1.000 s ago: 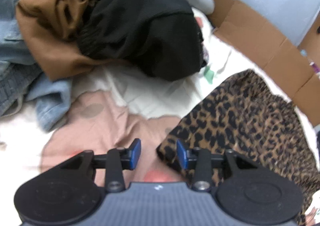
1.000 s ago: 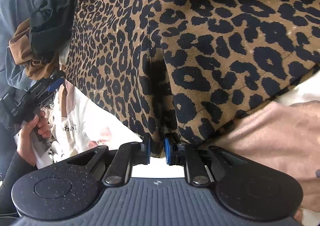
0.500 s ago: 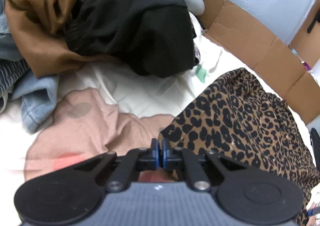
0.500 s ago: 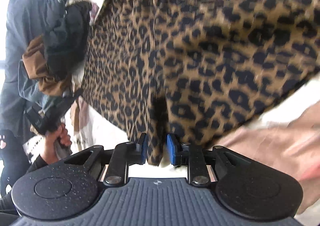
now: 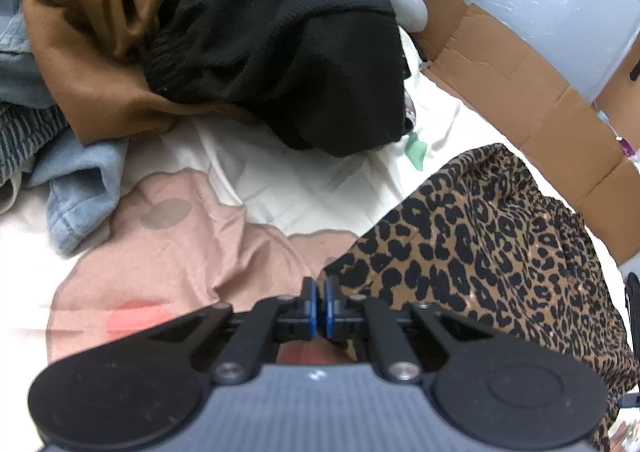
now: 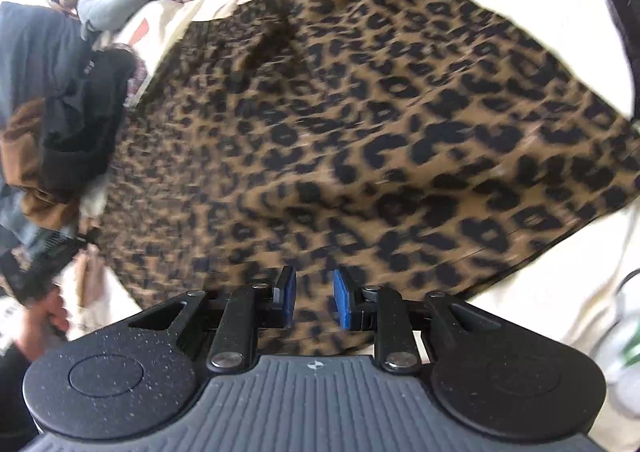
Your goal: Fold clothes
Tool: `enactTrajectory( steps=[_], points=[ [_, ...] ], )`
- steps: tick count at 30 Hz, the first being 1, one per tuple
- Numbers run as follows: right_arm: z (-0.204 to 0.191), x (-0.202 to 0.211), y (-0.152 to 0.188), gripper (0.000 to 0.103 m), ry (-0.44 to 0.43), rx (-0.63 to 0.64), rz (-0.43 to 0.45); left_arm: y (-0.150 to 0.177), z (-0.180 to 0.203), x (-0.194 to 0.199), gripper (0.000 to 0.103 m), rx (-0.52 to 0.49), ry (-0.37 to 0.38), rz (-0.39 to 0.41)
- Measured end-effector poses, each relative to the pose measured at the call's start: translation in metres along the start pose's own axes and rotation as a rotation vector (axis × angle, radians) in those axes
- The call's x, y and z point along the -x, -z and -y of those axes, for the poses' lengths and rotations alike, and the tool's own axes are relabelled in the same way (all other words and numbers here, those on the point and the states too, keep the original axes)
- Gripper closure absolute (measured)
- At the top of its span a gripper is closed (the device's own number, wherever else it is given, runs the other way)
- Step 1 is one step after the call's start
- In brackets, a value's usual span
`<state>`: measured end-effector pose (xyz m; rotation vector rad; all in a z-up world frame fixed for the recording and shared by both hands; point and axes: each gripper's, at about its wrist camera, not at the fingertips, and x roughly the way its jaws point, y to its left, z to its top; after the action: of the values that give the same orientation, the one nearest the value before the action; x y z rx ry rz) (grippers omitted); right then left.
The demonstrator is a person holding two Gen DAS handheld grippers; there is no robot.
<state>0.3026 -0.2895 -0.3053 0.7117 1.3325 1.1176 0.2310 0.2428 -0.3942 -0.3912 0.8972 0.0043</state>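
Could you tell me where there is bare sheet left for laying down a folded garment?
Free: the sheet between black garment and leopard skirt, and the strip along the skirt's near-right edge. Crowded: brown and denim clothes heaped far left.

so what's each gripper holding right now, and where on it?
Left gripper: shut at the near corner of the leopard-print garment; a pinch looks likely but isn't clear. Right gripper: open over it, holding nothing.
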Motion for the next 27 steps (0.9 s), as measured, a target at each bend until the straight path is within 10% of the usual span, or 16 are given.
enactTrajectory(
  steps=[10, 18, 27],
  points=[
    [0.027, -0.016, 0.01, 0.085, 0.231, 0.106, 0.025, 0.001, 0.006, -0.002, 0.086, -0.007, -0.053, -0.007],
    [0.02, -0.007, 0.012, 0.085, 0.296, 0.15, -0.015, -0.003, 0.018, 0.01, 0.074, -0.055, -0.058, -0.005],
    [0.024, 0.012, -0.032, 0.084, 0.296, 0.147, 0.132, -0.026, 0.066, 0.009, 0.073, -0.169, 0.026, 0.029]
  ],
)
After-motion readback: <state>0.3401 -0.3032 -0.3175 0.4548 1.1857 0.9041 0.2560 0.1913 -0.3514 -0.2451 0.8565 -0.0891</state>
